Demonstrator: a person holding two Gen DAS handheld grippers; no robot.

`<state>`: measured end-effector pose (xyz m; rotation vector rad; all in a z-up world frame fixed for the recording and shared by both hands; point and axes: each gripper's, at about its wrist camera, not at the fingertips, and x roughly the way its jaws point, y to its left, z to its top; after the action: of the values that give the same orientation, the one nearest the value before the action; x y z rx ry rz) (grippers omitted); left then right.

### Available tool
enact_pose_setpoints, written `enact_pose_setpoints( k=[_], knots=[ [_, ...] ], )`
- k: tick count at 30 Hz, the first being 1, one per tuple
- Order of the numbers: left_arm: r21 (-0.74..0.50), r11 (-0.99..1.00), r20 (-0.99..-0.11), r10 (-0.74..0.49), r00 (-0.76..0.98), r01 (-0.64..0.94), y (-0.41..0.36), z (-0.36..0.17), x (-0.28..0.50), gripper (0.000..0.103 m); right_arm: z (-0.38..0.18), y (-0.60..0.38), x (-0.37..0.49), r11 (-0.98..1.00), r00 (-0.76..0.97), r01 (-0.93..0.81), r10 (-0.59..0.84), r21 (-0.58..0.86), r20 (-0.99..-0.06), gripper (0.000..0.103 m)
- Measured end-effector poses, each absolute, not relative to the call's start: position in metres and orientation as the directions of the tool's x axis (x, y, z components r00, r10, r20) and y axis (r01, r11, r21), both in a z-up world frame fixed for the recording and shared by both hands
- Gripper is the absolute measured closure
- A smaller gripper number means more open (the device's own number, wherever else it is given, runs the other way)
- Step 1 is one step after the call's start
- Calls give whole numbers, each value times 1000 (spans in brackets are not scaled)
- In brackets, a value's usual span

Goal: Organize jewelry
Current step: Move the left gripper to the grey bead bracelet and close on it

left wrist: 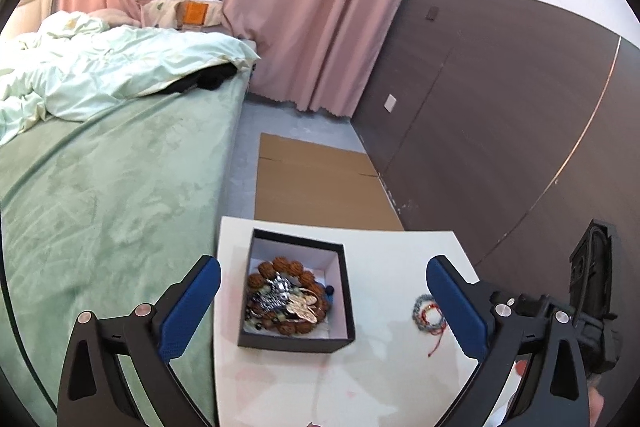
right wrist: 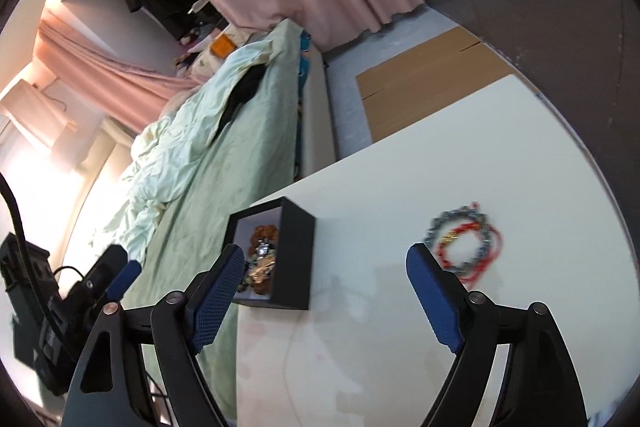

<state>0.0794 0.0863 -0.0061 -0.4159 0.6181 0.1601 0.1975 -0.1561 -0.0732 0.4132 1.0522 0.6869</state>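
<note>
A black jewelry box (left wrist: 296, 341) with a white lining stands on the white table (left wrist: 380, 379). It holds brown bead bracelets (left wrist: 280, 269) and silver and gold pieces. My left gripper (left wrist: 322, 291) is open and wide, with the box lying between and just beyond its blue pads, untouched. A small pile of grey-blue and red cord bracelets (left wrist: 428, 313) lies on the table to the right of the box. In the right wrist view my right gripper (right wrist: 324, 271) is open and empty, the box (right wrist: 292, 255) left of centre and the bracelets (right wrist: 466, 241) just past its right finger.
A bed with a green cover (left wrist: 112, 195) and a pale duvet (left wrist: 100, 71) borders the table's left side. Flat cardboard (left wrist: 320, 183) lies on the floor beyond the table. A dark panelled wall (left wrist: 500, 115) runs on the right, and pink curtains (left wrist: 312, 7) hang behind.
</note>
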Motion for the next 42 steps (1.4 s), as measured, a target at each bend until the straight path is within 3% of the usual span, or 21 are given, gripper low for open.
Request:
enact_pose_setpoints(
  k=[5,11,17,23,28,36,42],
  knots=[
    [-288,922,-599,37,800,-258,69,-8,79,0,-80,-189,201,771,356,-231,634,593,-687,19],
    [-293,936,-611,-27,791,-194,45,-16,89,1,-88,-219,207,806,348,-157,586,571,-731,19],
    [-273,952,-624,-65,779,-139,20,-24,104,7,-98,-239,210,810,323,-109,577,576,-750,19],
    [-257,962,-653,-107,750,-87,-7,-36,123,26,-103,-250,216,799,309,-78,587,596,-748,21],
    [-212,976,-689,-108,717,-56,-30,-52,143,44,-106,-256,222,791,308,-59,595,609,-743,27],
    [-147,989,-750,-93,655,-28,-53,-87,174,65,-114,-256,232,781,287,-43,607,623,-741,38],
    [-122,992,-776,-91,624,-8,-64,-106,189,66,-118,-258,240,787,287,-33,598,616,-748,40]
  ],
)
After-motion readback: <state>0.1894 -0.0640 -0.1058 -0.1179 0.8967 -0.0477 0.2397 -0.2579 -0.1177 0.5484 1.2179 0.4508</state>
